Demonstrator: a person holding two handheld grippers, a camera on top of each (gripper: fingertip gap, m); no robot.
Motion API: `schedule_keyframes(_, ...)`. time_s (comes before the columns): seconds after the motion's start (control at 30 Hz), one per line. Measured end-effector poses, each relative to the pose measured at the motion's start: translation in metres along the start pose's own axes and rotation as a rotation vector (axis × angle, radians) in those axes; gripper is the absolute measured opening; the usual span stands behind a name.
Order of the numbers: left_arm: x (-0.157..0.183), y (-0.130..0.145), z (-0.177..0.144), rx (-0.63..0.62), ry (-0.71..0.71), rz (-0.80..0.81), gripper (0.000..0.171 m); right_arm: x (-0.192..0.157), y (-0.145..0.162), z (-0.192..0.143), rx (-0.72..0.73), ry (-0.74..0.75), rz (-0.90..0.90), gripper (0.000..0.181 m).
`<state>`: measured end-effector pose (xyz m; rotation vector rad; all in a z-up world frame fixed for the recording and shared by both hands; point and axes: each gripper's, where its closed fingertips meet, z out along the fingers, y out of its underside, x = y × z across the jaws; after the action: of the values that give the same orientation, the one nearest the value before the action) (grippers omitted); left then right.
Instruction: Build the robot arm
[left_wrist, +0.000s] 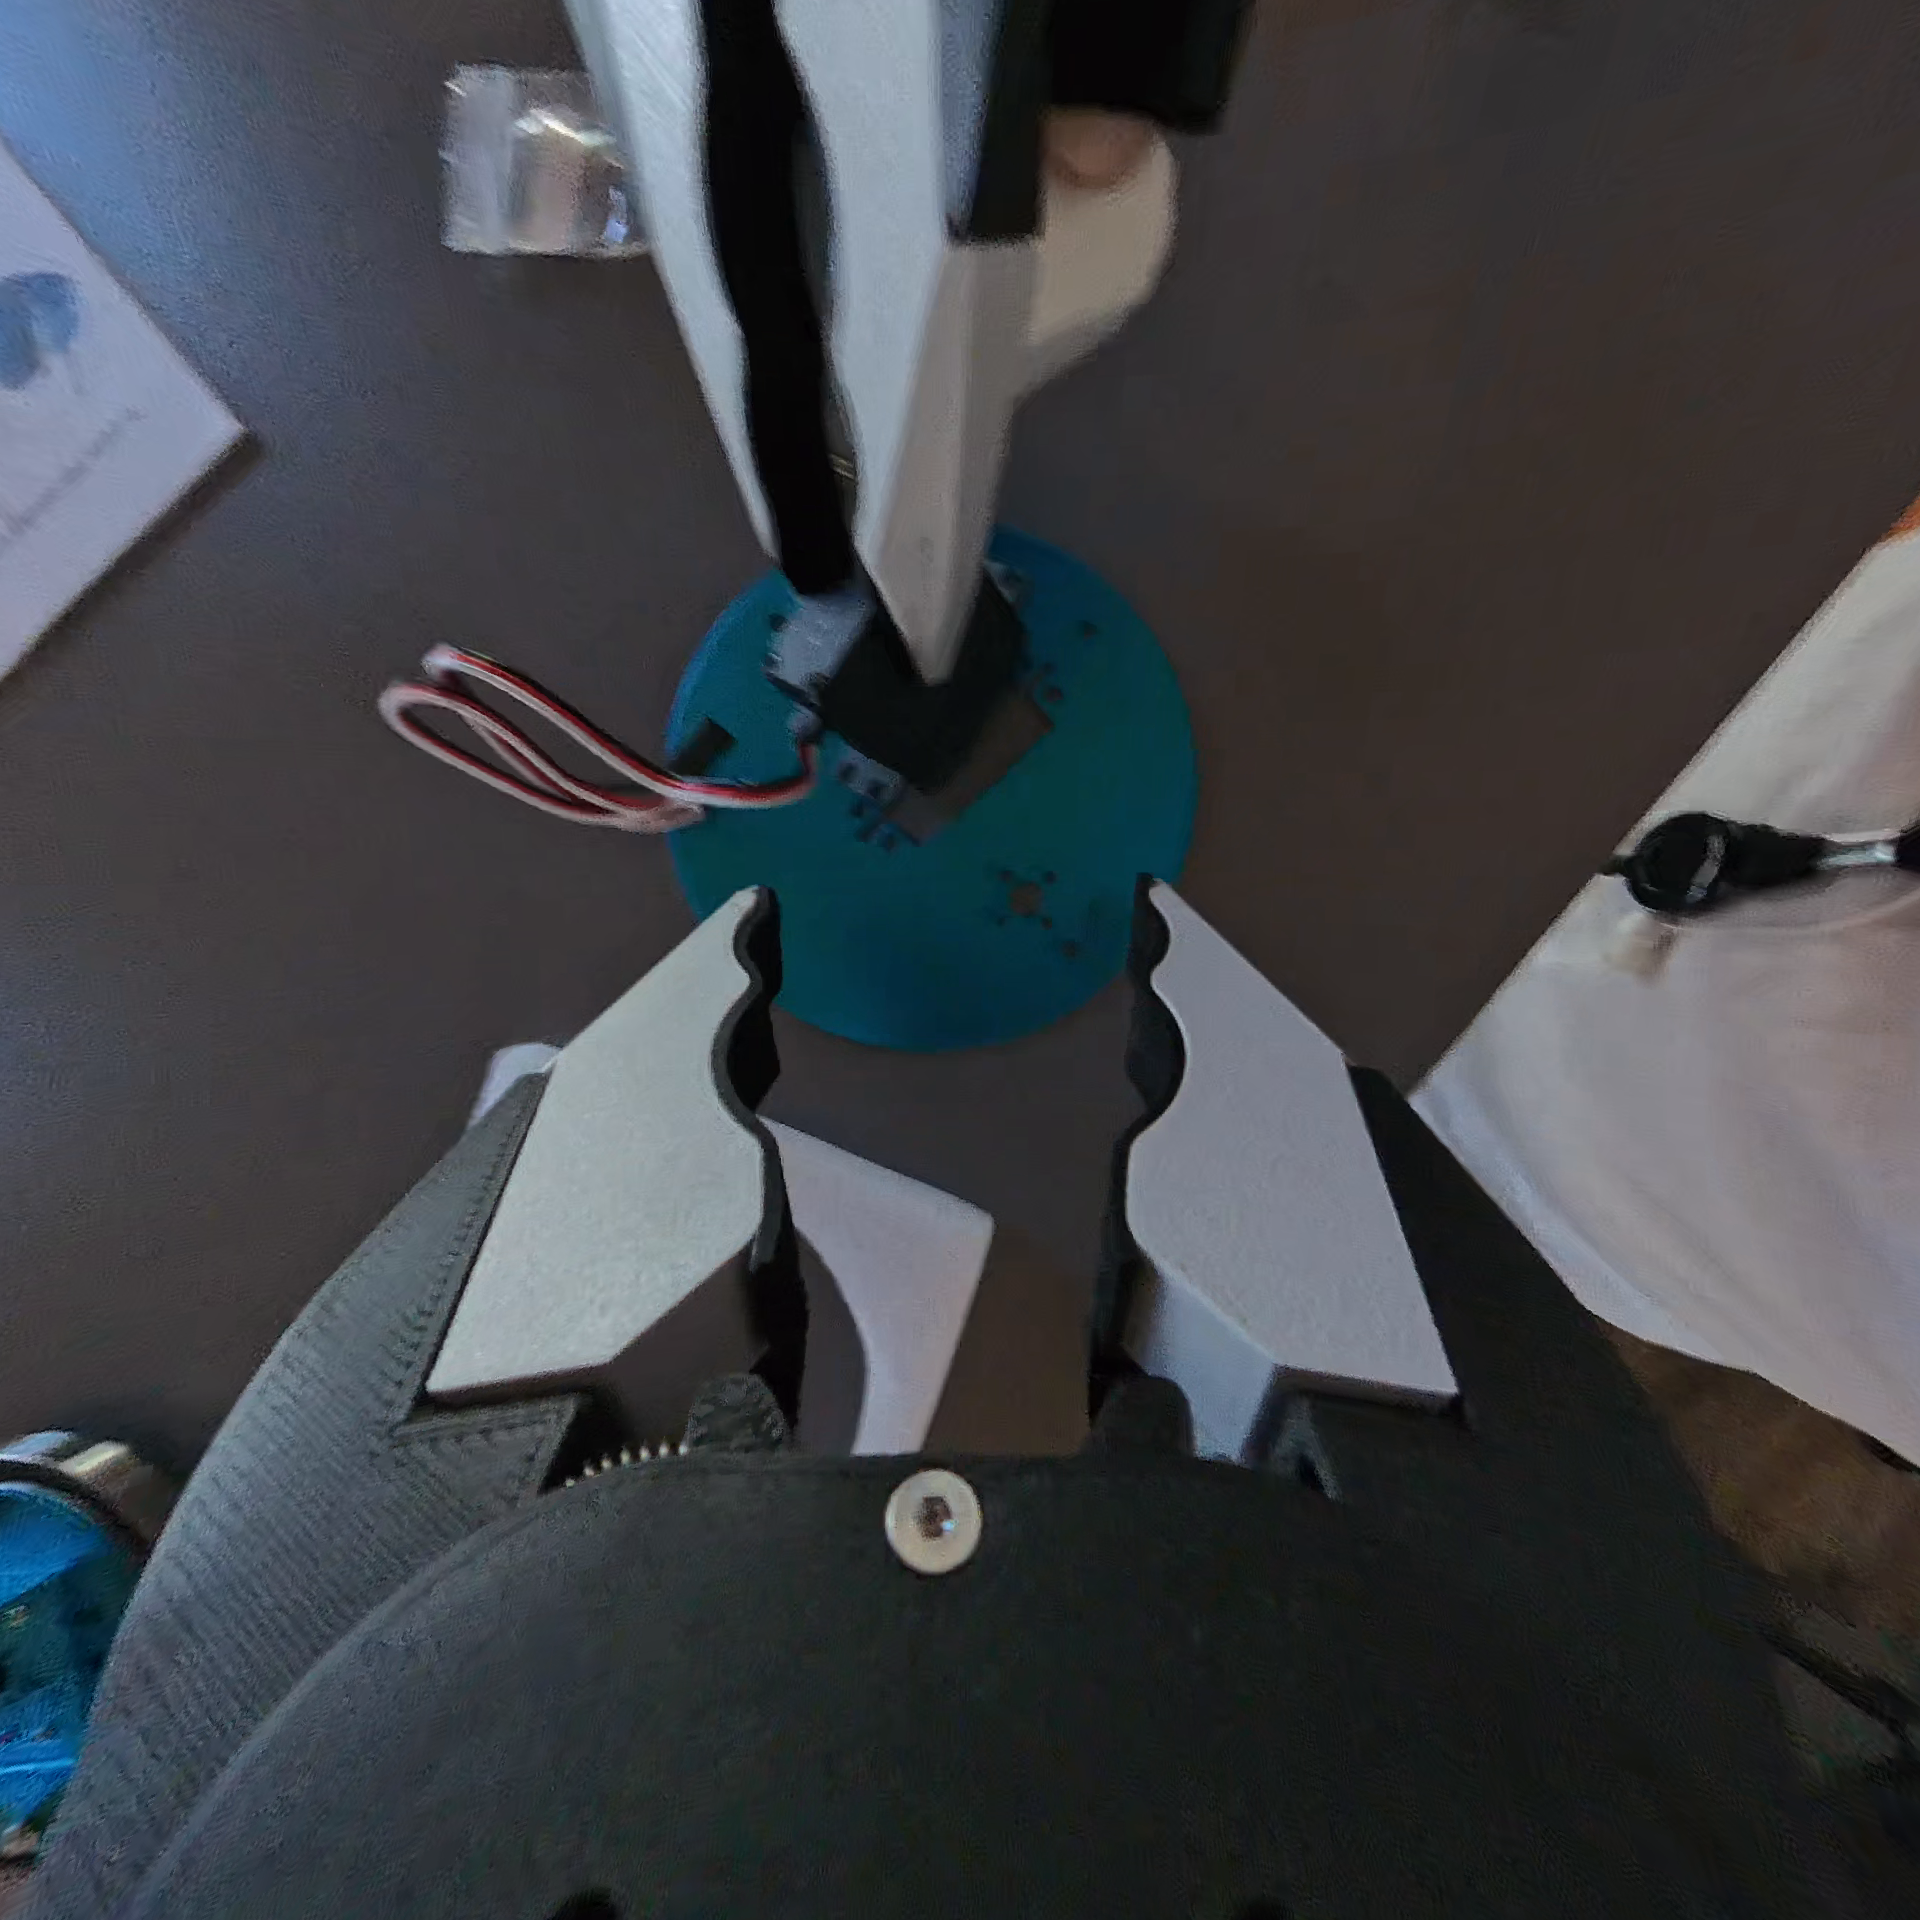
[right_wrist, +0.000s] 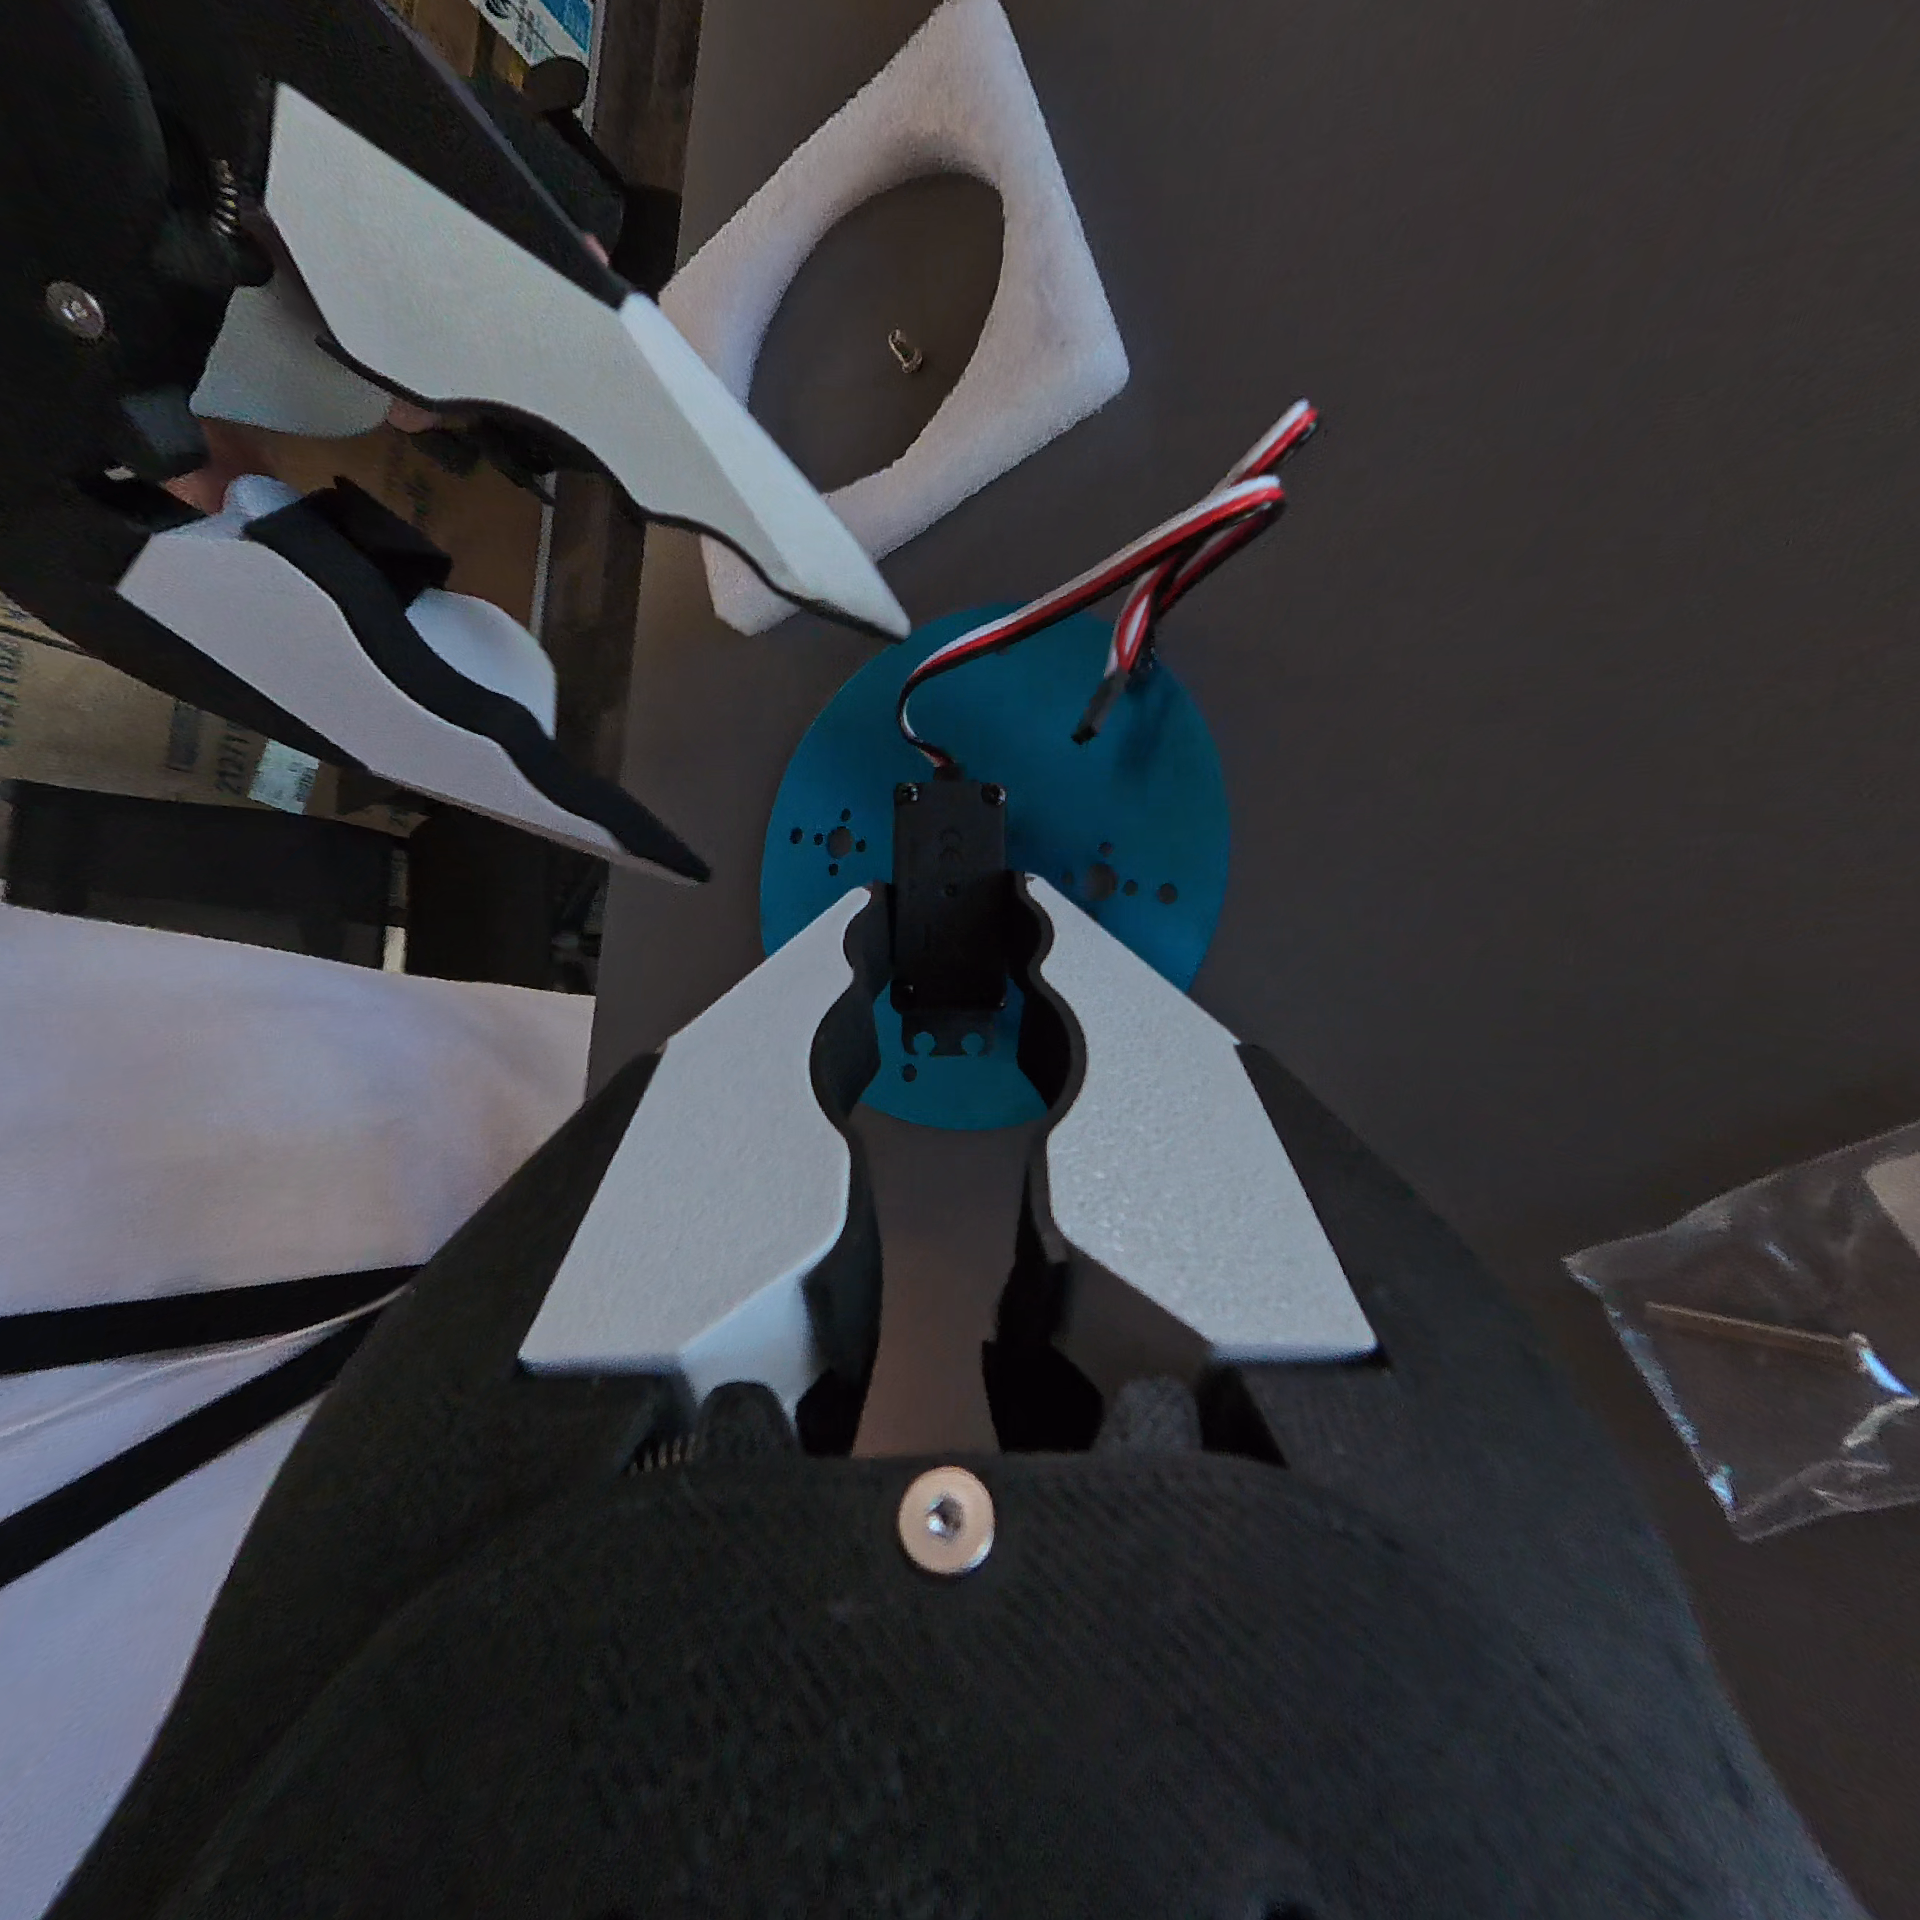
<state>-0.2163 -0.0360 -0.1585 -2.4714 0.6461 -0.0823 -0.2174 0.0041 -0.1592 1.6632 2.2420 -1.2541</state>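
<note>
A round blue plate (left_wrist: 935, 935) with small holes lies on the dark table; it also shows in the right wrist view (right_wrist: 1132, 810). My right gripper (right_wrist: 948, 891) is shut on a small black servo (right_wrist: 940, 842) at the plate's middle. From the left wrist view the right gripper (left_wrist: 883, 634) comes down from above onto the servo (left_wrist: 925, 727). The servo's red, white and black wires (left_wrist: 499, 738) loop off the plate's edge (right_wrist: 1143, 561). My left gripper (left_wrist: 956, 902) is open and empty, just over the plate's near edge, and shows upper left in the right wrist view (right_wrist: 795, 750).
A white foam square (right_wrist: 1060, 312) with a round hole holds a small screw (right_wrist: 906, 351). A clear plastic bag (right_wrist: 1787, 1340) with a pin lies right, another bag (left_wrist: 530, 156) far off. A printed sheet (left_wrist: 83, 416) lies left. A person's white clothing (left_wrist: 1662, 1091) is close by. Across from one pair of fingers to the other is roughly 5 centimetres.
</note>
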Motion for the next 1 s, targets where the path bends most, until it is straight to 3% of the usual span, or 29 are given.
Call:
schedule_keyframes(0.1, -0.004, -0.006, 0.003, -0.004, -0.035, 0.052, 0.057, 0.002, -0.001, 0.002, 0.006, -0.067, 0.115, 0.021)
schedule_keyframes(0.27, 0.014, 0.015, 0.014, -0.131, -0.075, 0.239, 0.068, 0.015, -0.012, -0.015, 0.112, -0.238, 0.334, 0.020)
schedule_keyframes(0.3, 0.017, 0.011, 0.013, -0.097, -0.072, 0.253, 0.062, 0.022, -0.016, -0.019, 0.136, -0.252, 0.377, 0.020)
schedule_keyframes(0.47, 0.013, 0.013, 0.014, -0.121, -0.074, 0.239, 0.069, 0.043, -0.033, -0.027, 0.166, -0.313, 0.504, 0.020)
schedule_keyframes(0.57, 0.014, 0.014, 0.015, -0.113, -0.048, 0.208, 0.067, 0.064, -0.036, -0.021, 0.105, -0.278, 0.561, 0.020)
schedule_keyframes(0.73, 0.015, 0.016, 0.015, -0.098, -0.020, 0.171, 0.066, 0.082, -0.040, -0.016, 0.088, -0.259, 0.549, 0.022)
schedule_keyframes(0.9, 0.014, 0.017, 0.014, -0.095, -0.006, 0.160, 0.068, 0.078, -0.035, -0.026, 0.045, -0.159, 0.391, 0.055)
schedule_keyframes(1.0, 0.012, 0.018, 0.014, -0.108, -0.008, 0.176, 0.068, 0.082, -0.025, -0.041, -0.003, 0.008, 0.284, 0.061)
